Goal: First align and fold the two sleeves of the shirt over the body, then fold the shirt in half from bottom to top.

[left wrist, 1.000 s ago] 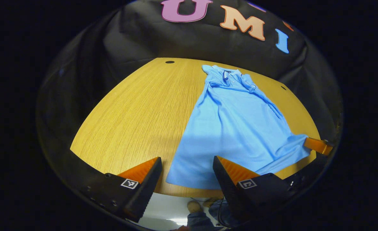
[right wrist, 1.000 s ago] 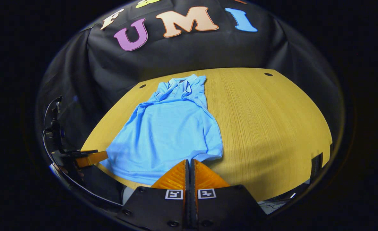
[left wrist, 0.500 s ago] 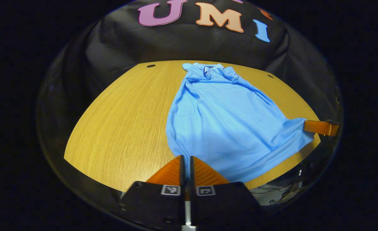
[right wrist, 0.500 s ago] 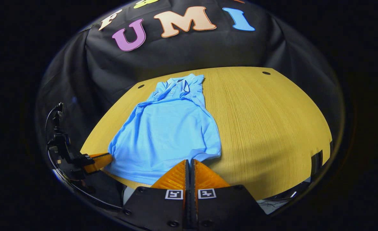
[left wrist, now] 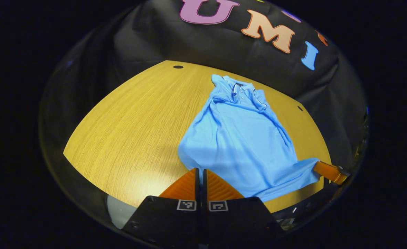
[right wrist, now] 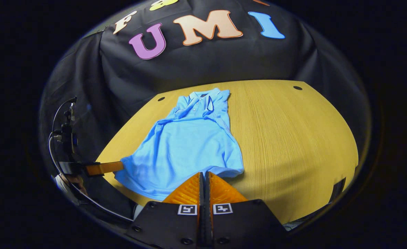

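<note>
Both grippers (left wrist: 199,170) (right wrist: 204,174) at shirt (left wrist: 238,138) hem

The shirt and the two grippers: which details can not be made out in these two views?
- Right gripper view: the right gripper has its fingers together at the shirt hem; the fingers hide whether cloth is pinched.
- Left gripper view: the same for the left gripper at its hem corner.
- Both views: the sleeves lie folded in; their alignment is too small to judge.
- Left gripper view: the table near edge is cut off by the gripper body.
</note>
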